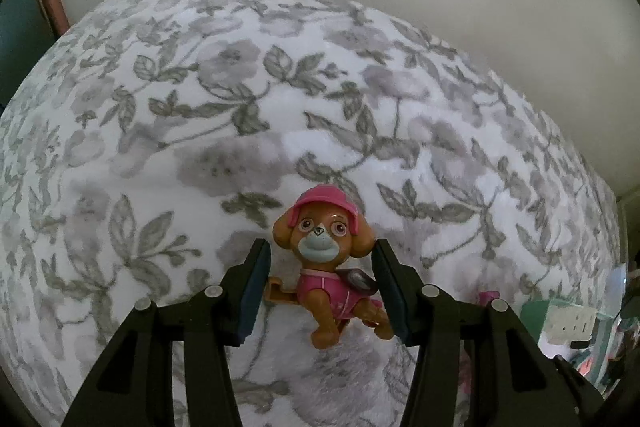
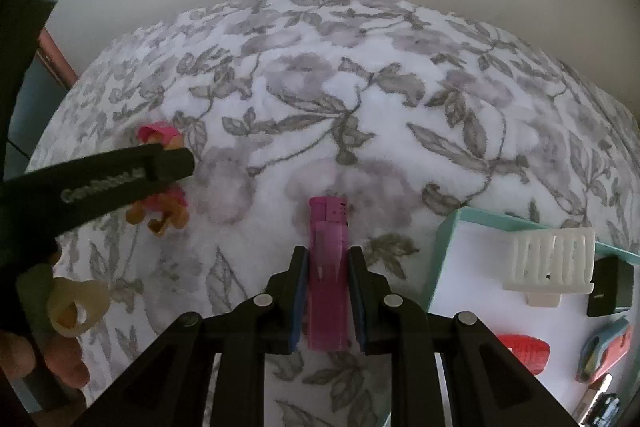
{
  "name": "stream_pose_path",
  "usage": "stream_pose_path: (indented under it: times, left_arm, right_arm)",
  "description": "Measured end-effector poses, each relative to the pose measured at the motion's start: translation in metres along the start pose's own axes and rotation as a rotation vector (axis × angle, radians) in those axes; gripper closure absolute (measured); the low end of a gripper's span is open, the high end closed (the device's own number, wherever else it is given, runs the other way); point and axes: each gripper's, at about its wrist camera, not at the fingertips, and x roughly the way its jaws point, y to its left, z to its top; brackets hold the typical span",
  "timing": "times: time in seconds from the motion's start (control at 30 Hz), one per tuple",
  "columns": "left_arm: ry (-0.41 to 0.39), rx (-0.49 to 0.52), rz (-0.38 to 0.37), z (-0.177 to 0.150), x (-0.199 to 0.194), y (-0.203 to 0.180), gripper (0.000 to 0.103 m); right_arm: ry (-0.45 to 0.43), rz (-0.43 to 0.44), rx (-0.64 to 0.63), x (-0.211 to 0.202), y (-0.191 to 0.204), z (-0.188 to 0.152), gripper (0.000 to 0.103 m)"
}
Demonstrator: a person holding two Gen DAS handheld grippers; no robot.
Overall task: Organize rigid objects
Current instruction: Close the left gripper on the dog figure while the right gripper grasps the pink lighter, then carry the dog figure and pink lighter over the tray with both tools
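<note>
A toy dog (image 1: 320, 227) in a pink cap and pink vest lies on the floral blanket (image 1: 200, 107). My left gripper (image 1: 322, 267) is shut on it: one pad meets its tail, the other its side. In the right wrist view the same toy (image 2: 160, 215) shows at the left, half hidden behind the left gripper (image 2: 172, 167). My right gripper (image 2: 328, 255) is shut on a pink lighter (image 2: 328, 227), which stands lengthwise between the pads with its top sticking out past the fingertips, just above the blanket (image 2: 360, 87).
A teal-rimmed tray (image 2: 444, 251) lies at the right, holding a white ribbed clip (image 2: 548, 263), a black block (image 2: 610, 287), a red piece (image 2: 524, 351) and other small items. A person's hand (image 2: 60, 359) holds the left gripper. A pale wall stands behind the bed.
</note>
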Motion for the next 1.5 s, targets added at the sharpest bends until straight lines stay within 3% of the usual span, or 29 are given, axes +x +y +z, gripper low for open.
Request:
stream_pose_path:
  times: [0.47, 0.8, 1.5]
  left_arm:
    - [-0.103, -0.006, -0.042, 0.016, -0.052, 0.0, 0.049]
    - [-0.151, 0.006, -0.045, 0.015, -0.093, 0.0, 0.049]
    - [-0.207, 0.053, -0.078, -0.032, -0.18, -0.021, 0.049]
  right_arm:
    - [-0.092, 0.04, 0.06, -0.044, -0.012, 0.017, 0.082]
    - [-0.078, 0.003, 0.083, -0.064, -0.023, 0.009, 0.082]
    - [-0.173, -0.039, 0.18, -0.181, -0.065, -0.033, 0.082]
